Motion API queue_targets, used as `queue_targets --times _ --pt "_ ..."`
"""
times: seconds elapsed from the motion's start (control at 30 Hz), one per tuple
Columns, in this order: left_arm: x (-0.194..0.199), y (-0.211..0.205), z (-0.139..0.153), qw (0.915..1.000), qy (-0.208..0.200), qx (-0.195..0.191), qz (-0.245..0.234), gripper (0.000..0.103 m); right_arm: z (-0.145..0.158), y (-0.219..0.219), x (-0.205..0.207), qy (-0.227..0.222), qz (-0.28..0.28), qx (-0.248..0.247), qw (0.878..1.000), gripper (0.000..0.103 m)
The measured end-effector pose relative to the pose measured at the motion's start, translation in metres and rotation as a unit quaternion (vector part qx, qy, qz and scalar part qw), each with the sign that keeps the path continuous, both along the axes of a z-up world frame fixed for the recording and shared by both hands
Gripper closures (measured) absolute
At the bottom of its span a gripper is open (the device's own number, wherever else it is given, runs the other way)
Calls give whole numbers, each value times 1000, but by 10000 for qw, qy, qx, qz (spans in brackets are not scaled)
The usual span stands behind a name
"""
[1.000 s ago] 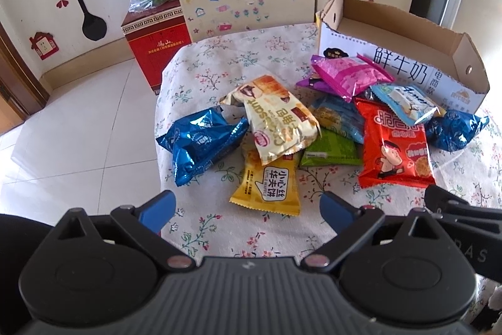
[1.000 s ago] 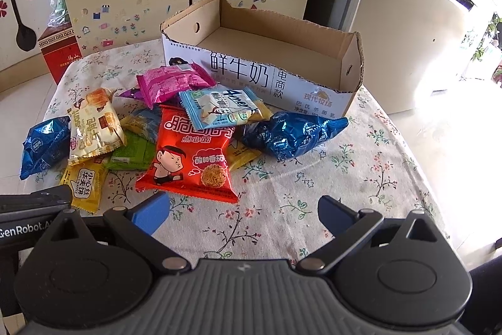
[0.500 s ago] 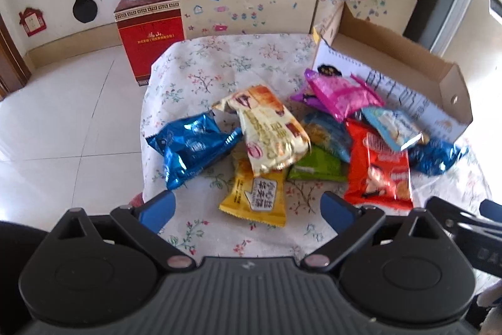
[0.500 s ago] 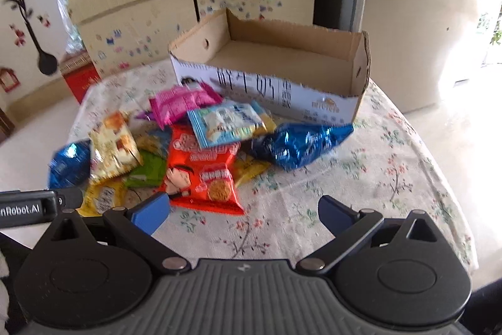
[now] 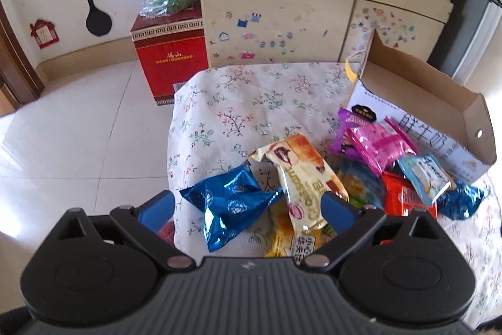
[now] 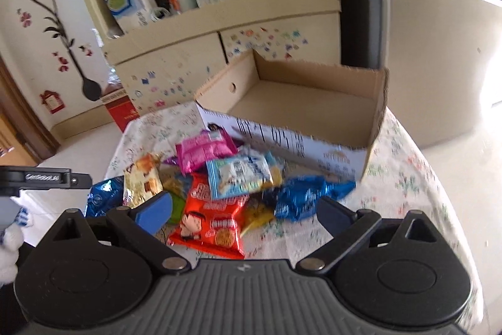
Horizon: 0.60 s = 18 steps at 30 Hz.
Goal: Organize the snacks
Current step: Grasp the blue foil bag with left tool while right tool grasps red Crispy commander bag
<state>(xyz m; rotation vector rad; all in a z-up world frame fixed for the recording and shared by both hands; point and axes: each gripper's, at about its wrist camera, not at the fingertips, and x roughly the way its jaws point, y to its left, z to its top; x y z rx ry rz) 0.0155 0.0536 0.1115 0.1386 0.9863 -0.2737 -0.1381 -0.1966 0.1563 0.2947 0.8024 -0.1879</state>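
Left wrist view now closing in low on the snack pile (image 5: pixel 329 178) at 12 o'clock, both grippers (image 5: pixel 248 208) (image 6: pixel 244 214) spread wide and empty, blue foil packet (image 5: pixel 229 206) nearest, cardboard box (image 6: pixel 301 102) at 1 o'clock still awaiting its first snack.

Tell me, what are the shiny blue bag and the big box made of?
The blue bag looks like thin metallic foil or foil-coated plastic: it is glossy, crinkled and throws bright glints. The box looks like corrugated cardboard: plain matte brown inside, with a white printed front and a small round hole in its side wall.
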Motion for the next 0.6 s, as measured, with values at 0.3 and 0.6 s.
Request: queue_targets --times 0.3,0.6 --pt "30 1 -19 9996 35 282 -28 5 -26 3 5 358 392 274 9982 7" --pt "38 -1 -54 9955 56 477 -813 5 -52 11 28 617 64 809 9948 8"
